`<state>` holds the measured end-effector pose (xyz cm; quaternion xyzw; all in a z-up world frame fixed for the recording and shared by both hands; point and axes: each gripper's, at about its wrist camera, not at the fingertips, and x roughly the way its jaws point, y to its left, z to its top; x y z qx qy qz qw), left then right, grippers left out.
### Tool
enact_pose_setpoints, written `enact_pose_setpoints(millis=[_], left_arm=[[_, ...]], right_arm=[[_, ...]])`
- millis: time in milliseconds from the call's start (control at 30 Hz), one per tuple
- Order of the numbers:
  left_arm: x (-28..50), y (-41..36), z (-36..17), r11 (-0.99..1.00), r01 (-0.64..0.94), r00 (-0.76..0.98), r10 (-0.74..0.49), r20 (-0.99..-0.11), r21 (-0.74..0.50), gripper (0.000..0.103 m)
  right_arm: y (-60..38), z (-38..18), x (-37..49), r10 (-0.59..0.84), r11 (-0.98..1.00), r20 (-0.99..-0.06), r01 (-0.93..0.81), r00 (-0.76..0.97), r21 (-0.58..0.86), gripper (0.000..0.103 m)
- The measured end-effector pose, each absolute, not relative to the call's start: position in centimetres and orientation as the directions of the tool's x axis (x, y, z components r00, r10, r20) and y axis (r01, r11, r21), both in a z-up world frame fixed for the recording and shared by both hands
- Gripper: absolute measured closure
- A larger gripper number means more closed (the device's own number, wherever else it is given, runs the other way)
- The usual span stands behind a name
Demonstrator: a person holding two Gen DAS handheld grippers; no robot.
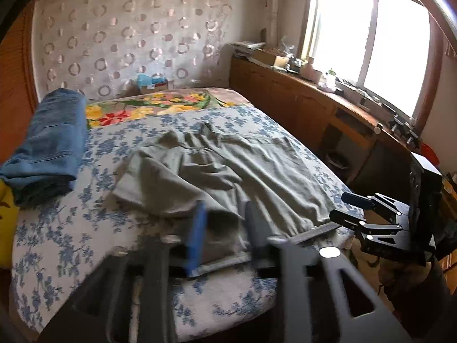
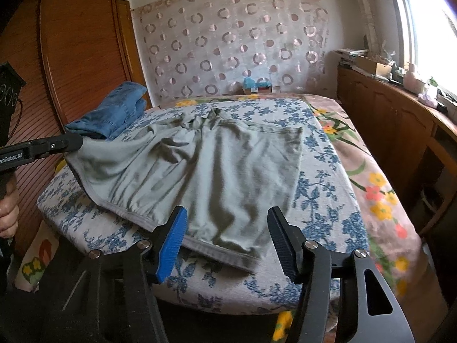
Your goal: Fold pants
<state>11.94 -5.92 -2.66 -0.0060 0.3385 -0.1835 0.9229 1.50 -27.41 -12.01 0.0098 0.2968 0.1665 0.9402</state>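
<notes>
While pants point(image 2: 217, 171) lie on bed, right gripper point(image 2: 225, 240) wide, empty; left gripper point(image 1: 225, 228) part-open astride hem.

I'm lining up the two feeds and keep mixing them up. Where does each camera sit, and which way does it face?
Left wrist: on the left gripper, looking down its fingers across the bed toward the patterned curtain; the right gripper shows at right.
Right wrist: on the right gripper, at the near hem of the grey pants, facing the same curtain; the left gripper and a hand show at left.
Shared: pants, folded jeans, flowered bed cover.
</notes>
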Motion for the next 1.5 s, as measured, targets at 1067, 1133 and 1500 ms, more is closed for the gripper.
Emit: enact_pose_setpoints(millis=[1067, 1133, 1500], left_arm=[[12.4, -2.1, -11.6, 0.974, 0.205, 0.643, -0.211, -0.737, -0.099, 0.026], [12.5, -2.0, -11.9, 0.974, 0.201, 0.637, -0.208, -0.742, -0.101, 0.026], [12.2, -1.9, -12.2, 0.974, 0.197, 0.639, -0.213, -0.739, -0.111, 0.026]], right_arm=[[-18.5, -12.9, 5.7, 0.466, 0.849, -0.61, -0.517, 0.641, 0.105, 0.072], [-18.0, -13.2, 6.1, 0.466, 0.845, -0.621, -0.524, 0.63, 0.103, 0.072], [-16.7, -14.2, 7.9, 0.446, 0.845, -0.656, -0.528, 0.609, 0.085, 0.095]])
